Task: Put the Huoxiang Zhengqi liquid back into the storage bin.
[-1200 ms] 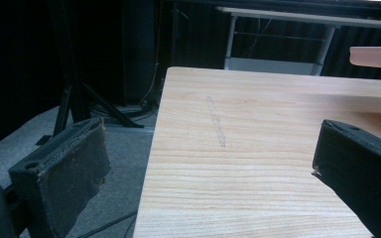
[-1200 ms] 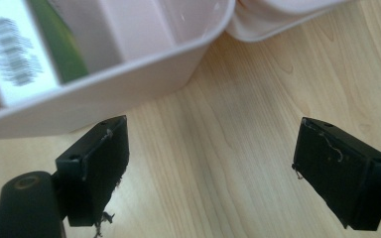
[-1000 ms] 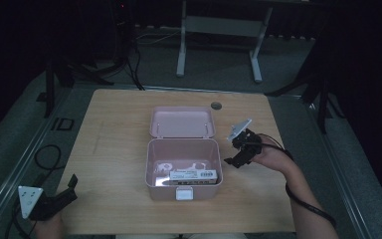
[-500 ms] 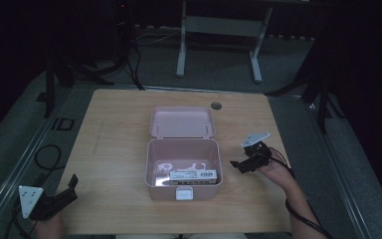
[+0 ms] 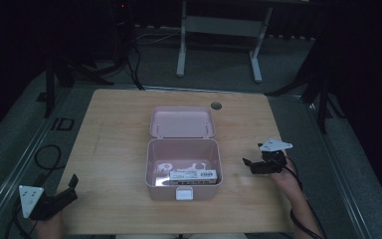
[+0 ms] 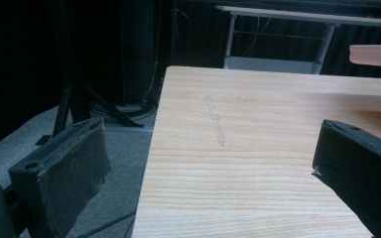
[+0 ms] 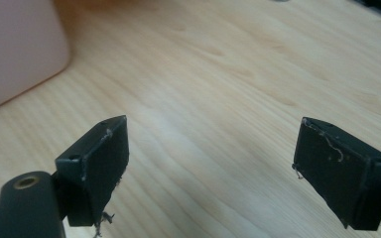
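So the right tongs [image 5: 248, 164] just backed away from the pink box [image 5: 184, 167] to their left, jaws wide and empty, looks like the drop-off's done.

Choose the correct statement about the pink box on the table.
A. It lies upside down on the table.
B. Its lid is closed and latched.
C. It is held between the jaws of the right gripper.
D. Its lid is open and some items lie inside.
D: in the high view the pink box stands with its lid folded back, and a white labelled item lies inside, while the right gripper is beside it, apart.
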`<state>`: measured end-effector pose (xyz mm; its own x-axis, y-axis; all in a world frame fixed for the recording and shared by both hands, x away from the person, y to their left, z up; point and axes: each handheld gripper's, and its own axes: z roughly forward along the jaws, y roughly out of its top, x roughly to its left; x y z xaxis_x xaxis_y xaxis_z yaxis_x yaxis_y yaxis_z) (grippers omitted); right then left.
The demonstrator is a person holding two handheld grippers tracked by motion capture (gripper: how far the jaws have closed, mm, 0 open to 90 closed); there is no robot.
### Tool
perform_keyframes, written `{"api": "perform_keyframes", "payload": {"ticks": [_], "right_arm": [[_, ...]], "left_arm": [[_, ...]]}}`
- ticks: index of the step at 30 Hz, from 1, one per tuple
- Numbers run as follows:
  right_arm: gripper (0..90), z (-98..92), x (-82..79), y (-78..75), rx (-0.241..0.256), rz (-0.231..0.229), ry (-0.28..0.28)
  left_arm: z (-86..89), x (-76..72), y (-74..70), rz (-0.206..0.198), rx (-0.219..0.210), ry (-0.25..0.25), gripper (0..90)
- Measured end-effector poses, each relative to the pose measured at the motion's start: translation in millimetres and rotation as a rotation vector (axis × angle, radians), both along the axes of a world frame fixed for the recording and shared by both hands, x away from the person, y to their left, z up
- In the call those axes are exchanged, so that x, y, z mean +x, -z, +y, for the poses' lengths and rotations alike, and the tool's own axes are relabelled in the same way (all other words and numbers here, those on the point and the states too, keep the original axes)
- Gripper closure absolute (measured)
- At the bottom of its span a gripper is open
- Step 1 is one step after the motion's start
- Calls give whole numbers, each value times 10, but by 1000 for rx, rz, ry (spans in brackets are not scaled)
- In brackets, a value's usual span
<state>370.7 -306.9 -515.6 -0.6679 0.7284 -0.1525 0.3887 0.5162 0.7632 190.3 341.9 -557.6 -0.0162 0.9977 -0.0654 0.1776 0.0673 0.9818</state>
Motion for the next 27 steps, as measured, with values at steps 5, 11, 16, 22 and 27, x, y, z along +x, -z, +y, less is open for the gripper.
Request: {"api": "perform_keyframes", "payload": {"ticks": [5,11,16,22,27], "right_arm": [[133,-189,-64,60,56,-28,75],[135,-358,-144,119,113,-53,170],[137,-482,-195,136,185,-76,258],[137,-548,-238,157,225,-97,326],[137,-571,-239,222,218,-100,385]], "left_arm": [[-1,0,0,0,0,0,9],[-1,2,2,1,-1,0,9],[-1,4,2,1,-1,-1,10],[-3,5,2,1,-1,-1,10],[0,4,1,1,-1,-1,9]]}}
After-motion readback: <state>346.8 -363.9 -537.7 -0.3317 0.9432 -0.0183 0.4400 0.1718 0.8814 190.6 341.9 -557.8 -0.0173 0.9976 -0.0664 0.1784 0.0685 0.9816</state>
